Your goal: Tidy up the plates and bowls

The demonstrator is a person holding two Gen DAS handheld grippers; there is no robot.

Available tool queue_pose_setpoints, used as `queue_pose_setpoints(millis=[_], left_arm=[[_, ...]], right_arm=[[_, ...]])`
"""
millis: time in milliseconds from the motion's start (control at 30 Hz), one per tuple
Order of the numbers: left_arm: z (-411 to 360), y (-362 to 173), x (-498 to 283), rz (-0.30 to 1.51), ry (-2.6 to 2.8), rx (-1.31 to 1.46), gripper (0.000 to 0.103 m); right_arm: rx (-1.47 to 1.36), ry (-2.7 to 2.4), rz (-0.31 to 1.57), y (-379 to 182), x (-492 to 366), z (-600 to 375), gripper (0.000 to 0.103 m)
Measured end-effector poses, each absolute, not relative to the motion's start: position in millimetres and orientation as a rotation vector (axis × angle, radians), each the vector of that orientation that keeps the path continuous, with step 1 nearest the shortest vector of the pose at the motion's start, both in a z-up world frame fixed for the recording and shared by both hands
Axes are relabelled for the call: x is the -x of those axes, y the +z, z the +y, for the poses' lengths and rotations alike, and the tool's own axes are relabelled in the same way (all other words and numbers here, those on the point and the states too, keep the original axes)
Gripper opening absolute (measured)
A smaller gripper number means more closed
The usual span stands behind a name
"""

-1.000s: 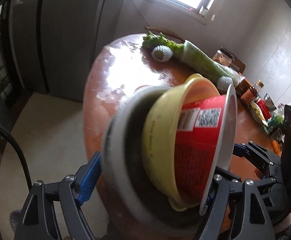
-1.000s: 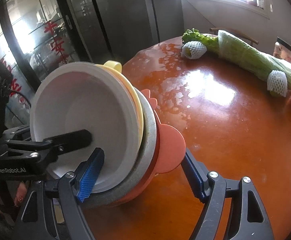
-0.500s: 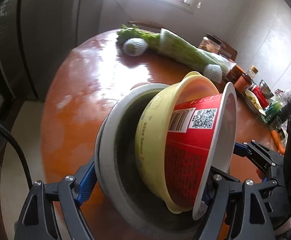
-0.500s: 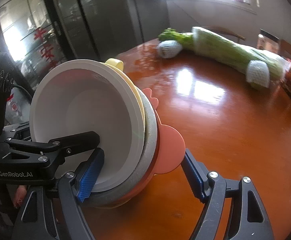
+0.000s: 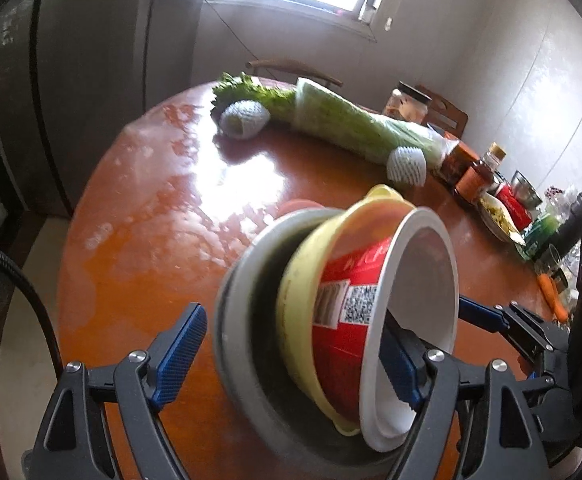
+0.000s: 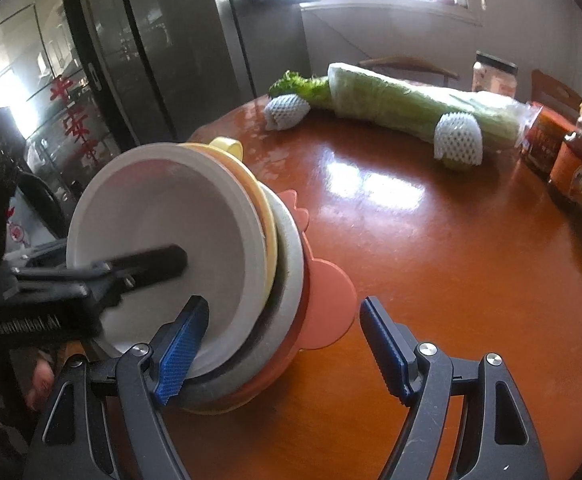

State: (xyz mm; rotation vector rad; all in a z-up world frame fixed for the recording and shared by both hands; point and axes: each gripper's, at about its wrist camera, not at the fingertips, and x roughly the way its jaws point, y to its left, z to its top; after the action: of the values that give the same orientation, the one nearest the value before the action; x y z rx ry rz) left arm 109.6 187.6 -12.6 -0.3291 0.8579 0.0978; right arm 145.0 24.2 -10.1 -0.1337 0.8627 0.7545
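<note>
A nested stack is tipped on its side over the brown round table (image 5: 163,248): a red paper noodle bowl (image 5: 347,320) with a white inside (image 6: 163,240), inside a yellow bowl (image 5: 295,300), inside a grey bowl (image 5: 243,320), with a salmon-pink plate (image 6: 327,300) at the back. My left gripper (image 5: 291,356) spans the stack with its jaws wide; its right finger reaches into the noodle bowl. My right gripper (image 6: 283,348) is also wide open around the stack's lower edge. Whether the pads press the stack is unclear.
A long wrapped cabbage (image 5: 355,128) and two foam-netted fruits (image 5: 243,118) lie at the table's far side. Jars, bottles and food dishes (image 5: 491,192) crowd the right side. A dark glass cabinet (image 6: 91,80) stands left. Chairs stand behind the table.
Both grippers and the tipped stack have swung round, so more of the table and the right-side clutter shows. The noodle bowl's mouth has turned more toward the left wrist camera.
</note>
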Motion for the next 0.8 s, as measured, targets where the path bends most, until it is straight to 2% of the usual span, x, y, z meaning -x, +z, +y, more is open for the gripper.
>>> queue_pose_setpoints(millis=[400,800], left_arm=[[183,28,-66,0.731,0.196,0.259,0.083],[143,38,-23,0.692,0.196,0.2,0.085]], right_arm=[[0.144,0.731,0.76,17,-118,11,0.079],[0.148,0.688,0.686,31,-72,-18,0.08]])
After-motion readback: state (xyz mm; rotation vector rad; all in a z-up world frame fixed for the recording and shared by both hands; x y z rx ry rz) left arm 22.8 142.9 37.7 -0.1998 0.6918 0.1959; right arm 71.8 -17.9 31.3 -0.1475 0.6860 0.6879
